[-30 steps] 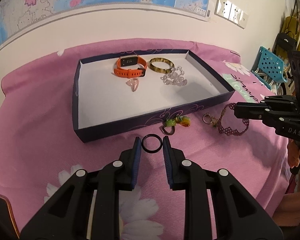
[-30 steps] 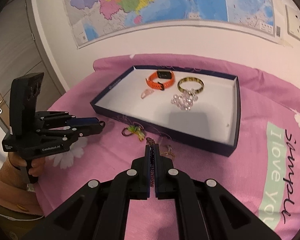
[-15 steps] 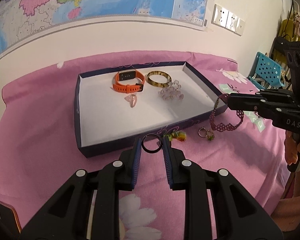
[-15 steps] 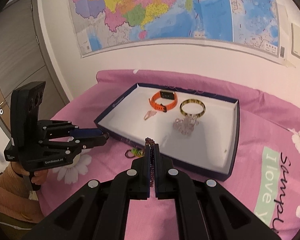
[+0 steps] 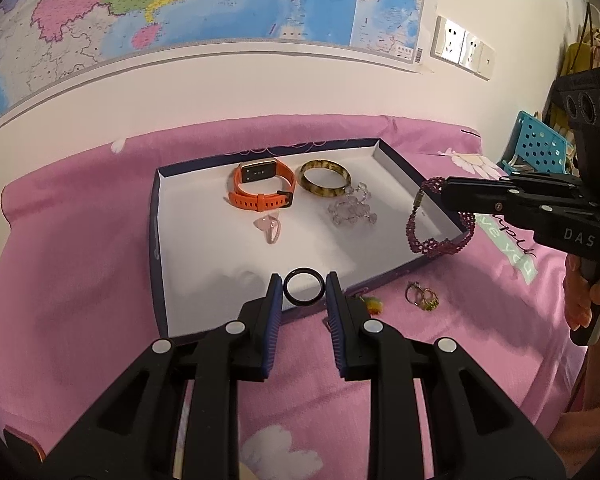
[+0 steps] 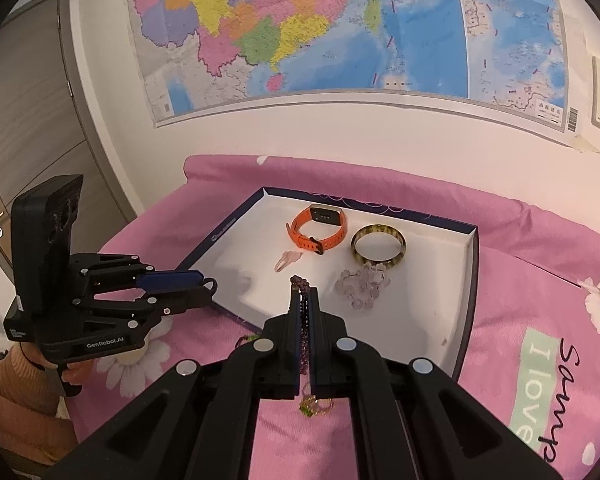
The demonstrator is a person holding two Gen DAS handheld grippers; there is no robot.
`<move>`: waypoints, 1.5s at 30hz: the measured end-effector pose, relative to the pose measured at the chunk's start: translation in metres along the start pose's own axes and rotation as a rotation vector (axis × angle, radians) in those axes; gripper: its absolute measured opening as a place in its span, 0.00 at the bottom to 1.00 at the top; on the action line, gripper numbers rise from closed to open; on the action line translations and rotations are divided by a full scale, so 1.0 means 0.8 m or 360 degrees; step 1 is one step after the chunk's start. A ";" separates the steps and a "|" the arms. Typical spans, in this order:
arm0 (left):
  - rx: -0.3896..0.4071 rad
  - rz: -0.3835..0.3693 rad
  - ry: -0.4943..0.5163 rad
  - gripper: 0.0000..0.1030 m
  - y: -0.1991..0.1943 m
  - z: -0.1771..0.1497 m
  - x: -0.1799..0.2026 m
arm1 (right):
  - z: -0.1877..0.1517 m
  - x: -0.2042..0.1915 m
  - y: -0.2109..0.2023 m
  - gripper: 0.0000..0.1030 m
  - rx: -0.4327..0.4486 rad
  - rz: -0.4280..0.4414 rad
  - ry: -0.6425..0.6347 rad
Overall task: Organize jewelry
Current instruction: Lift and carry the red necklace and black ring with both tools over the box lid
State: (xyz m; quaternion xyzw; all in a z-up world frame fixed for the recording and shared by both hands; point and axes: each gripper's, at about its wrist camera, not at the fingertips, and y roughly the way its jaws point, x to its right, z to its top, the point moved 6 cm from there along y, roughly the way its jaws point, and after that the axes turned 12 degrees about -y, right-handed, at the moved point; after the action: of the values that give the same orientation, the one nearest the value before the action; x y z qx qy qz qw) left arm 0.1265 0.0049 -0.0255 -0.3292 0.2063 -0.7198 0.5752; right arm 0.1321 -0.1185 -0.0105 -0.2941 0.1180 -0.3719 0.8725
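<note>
My left gripper [image 5: 304, 285] is shut on a black ring [image 5: 287, 293], held just above the front rim of the dark blue tray [image 5: 156, 240]. My right gripper [image 6: 305, 295] is shut on a purple beaded bracelet [image 5: 432, 246], which hangs over the tray's right side. In the tray lie an orange watch [image 5: 260, 184], an amber bangle [image 5: 324, 178], a clear crystal bracelet [image 5: 350, 210] and a pink piece [image 5: 270, 228]. The right wrist view shows the left gripper [image 6: 208, 286] at the tray's left corner [image 6: 236, 224].
On the pink cloth in front of the tray lie a small cluster of rings [image 5: 422, 296] and a green-yellow charm [image 5: 372, 305]. A map hangs on the wall behind. A blue perforated stool [image 5: 540, 148] stands at the right, a door [image 6: 28, 120] at the left.
Both grippers rose and moved toward the tray. The purple bracelet was lifted off the cloth and now hangs over the tray's right edge. The black ring now sits above the front rim.
</note>
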 end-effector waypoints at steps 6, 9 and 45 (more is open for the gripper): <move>-0.0009 0.0005 -0.0003 0.22 0.009 0.007 -0.002 | 0.007 0.005 0.015 0.02 -0.0012 -0.0015 -0.0008; -0.0020 0.0012 -0.0012 0.22 0.016 0.011 -0.005 | 0.010 0.011 0.023 0.02 -0.0019 -0.0021 0.0008; -0.0129 0.0094 -0.0018 0.22 0.075 0.023 -0.006 | 0.011 0.032 0.072 0.02 -0.0085 0.0111 0.0136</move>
State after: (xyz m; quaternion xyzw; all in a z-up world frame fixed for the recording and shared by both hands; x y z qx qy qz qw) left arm 0.1822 -0.0041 -0.0544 -0.3500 0.2418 -0.6917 0.5836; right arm 0.1872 -0.1014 -0.0378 -0.2969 0.1751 -0.3501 0.8710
